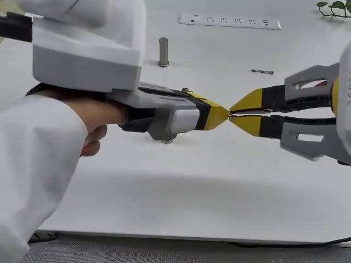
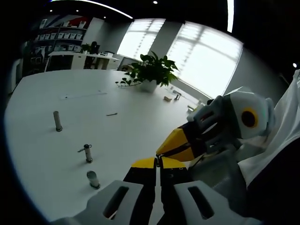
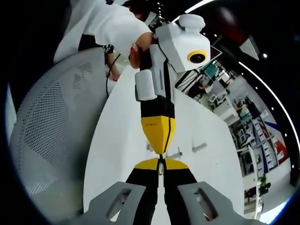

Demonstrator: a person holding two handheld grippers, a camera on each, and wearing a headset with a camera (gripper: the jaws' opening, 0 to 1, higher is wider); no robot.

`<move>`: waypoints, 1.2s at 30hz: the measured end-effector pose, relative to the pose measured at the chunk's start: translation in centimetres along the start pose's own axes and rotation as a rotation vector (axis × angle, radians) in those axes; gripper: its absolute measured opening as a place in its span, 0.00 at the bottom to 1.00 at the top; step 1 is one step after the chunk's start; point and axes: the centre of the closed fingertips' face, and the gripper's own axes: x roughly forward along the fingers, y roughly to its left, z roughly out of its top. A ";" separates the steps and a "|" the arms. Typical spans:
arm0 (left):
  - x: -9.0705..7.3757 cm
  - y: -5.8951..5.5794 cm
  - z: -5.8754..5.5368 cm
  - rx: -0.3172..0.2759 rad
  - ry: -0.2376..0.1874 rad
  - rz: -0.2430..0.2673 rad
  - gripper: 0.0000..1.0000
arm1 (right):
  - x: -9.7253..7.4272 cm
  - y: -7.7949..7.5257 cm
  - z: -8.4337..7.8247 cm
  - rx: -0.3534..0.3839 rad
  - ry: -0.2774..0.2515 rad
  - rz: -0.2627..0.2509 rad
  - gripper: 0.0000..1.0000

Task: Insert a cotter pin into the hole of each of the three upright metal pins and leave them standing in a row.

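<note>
Pointing at left gripper (image 1: pixel 226 114), cotter pin (image 1: pixel 252 113) lies horizontal.

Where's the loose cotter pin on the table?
Head view: the thin dark metal cotter pin lies flat on the white table, right of the far upright grey metal pin and nearer than the white power strip.

right gripper (image 3: pixel 161 163) nips cotter pin (image 3: pixel 161 169) (thin)
</note>
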 end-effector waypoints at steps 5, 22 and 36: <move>0.1 0.0 -0.1 0.018 0.008 0.004 0.00 | 0.0 0.0 0.0 -0.007 -0.010 0.001 0.00; -0.8 0.5 -0.4 0.128 0.010 0.009 0.00 | 0.6 0.8 -3.4 0.299 -0.031 0.089 0.11; -1.3 -1.3 -0.8 0.485 0.007 -0.086 0.00 | 0.5 1.6 -1.3 0.534 -0.171 0.203 0.07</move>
